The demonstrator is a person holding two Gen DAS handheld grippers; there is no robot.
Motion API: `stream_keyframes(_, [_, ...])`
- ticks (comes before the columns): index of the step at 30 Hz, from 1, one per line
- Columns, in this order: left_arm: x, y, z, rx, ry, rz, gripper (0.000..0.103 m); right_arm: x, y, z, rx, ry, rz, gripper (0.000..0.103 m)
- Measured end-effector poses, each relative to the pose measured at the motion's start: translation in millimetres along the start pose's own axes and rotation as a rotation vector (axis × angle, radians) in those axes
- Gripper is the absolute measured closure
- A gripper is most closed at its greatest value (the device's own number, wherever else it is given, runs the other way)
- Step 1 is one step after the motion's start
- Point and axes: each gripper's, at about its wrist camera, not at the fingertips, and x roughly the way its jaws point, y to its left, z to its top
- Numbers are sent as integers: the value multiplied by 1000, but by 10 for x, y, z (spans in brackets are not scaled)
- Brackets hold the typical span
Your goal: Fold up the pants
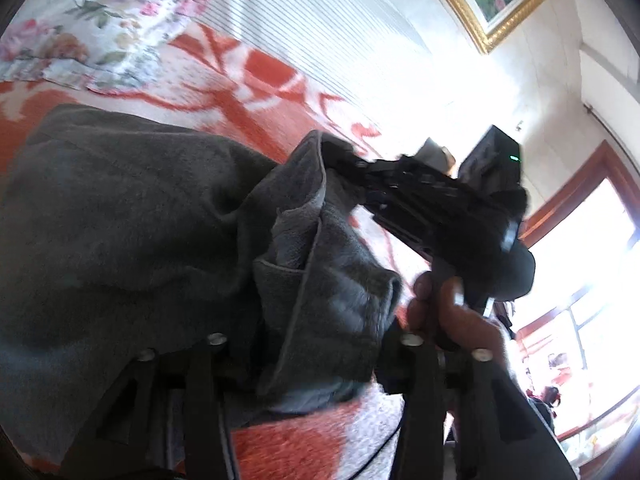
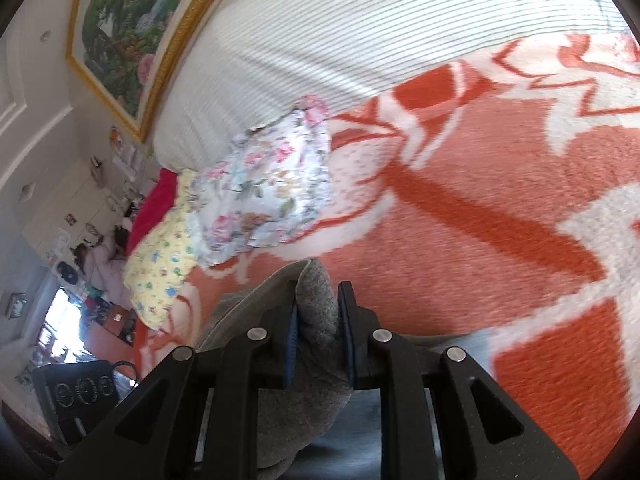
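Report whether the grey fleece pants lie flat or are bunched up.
Bunched up: the grey fleece pants hang in thick folds, with the right gripper clamped on one wad and the left gripper around another.

An orange-and-white blanket (image 2: 500,248) carries a floral pillow (image 2: 268,196); above, seemingly a gilt-framed painting (image 2: 128,32).

Daylight poured from the wood-framed window (image 1: 592,264), blowing the white wall beside it to glare and leaving the dark grey fleece pants (image 1: 132,216) in shadow. Both fisheye views bent hard at their black corners. Motion blur smeared the orange-and-white blanket (image 2: 500,264).
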Motion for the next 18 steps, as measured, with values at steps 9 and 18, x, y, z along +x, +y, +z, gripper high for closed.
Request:
stream_keyframes(9, [-155, -131, -354, 100, 53, -114, 34, -306, -366, -137, 7, -16, -193, 73])
stream_keyframes(18, [-242, -285, -319, 164, 9, -61, 34, -728, -295, -212, -12, -46, -206, 73])
